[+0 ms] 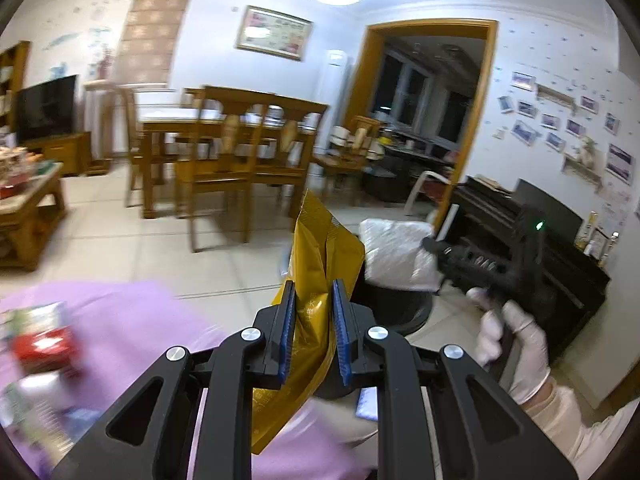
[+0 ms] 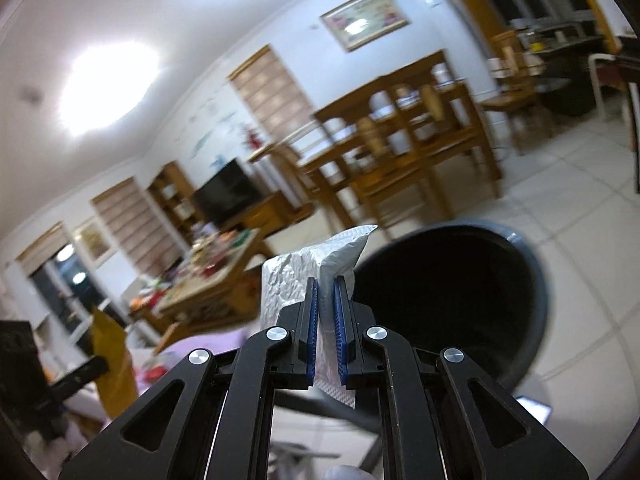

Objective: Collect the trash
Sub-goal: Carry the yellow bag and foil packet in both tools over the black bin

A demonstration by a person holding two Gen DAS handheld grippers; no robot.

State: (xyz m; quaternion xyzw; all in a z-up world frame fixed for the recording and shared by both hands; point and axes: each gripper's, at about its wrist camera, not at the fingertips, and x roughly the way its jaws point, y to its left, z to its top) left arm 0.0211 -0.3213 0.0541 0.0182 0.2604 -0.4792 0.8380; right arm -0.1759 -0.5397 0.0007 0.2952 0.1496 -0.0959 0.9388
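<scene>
Our left gripper points forward and a little downward, its blue pads closed tight on a gold packet. Ahead and to its right, our gloved right hand grips the handle of the right gripper, whose jaws are pinched on a silver pouch, the tool rolled to one side.

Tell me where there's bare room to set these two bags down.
Free: the tiled floor between the dining chairs and the purple cover, and the dark bin, whose mouth looks unobstructed. Crowded: the coffee table, and the cover's left side with packets.
</scene>
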